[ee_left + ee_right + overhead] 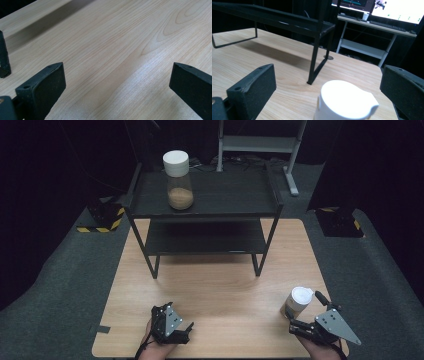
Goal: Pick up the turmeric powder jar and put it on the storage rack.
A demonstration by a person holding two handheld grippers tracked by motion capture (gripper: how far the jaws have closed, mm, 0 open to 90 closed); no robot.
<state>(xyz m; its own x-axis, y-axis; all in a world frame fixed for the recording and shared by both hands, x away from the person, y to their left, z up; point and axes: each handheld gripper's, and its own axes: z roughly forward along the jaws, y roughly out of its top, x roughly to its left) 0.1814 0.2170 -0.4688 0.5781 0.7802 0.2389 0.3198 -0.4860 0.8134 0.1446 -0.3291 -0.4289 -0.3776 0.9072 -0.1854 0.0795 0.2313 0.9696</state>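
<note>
**Two grippers at the near desk edge, one bottle between open jaws**

Two hand-held grippers rest low over the near edge of the wooden desk (pixel 215 285). The left gripper (pixel 172 322) sits at the near-left part of the desk, held from below by the person's left hand (pixel 155 347). In the left gripper view its two black jaws stand wide apart, with bare wood grain between them and nothing clamped.

The right gripper (pixel 305 317) sits at the near-right corner. Its jaws are also spread wide. A small bottle (pixel 297 302) with a white cap stands upright on the desk just ahead of this gripper. In the right gripper view the white cap (pixel 345 103) lies between the two jaws, nearer the right one, with a gap visible on each side; the jaws do not touch it. The bottle body below the cap appears light tan in the high view.

A black two-tier metal shelf (pixel 205 200) stands on the far half of the desk. On its top tier, toward the left end, a clear jar (pixel 179 180) with a white lid stands upright; a brown granular fill occupies its lower part. The lower tier carries nothing visible. The jar is well apart from both grippers.

In the right gripper view, one black leg of the shelf (pixel 317 50) meets the desk just beyond the bottle cap.
</note>
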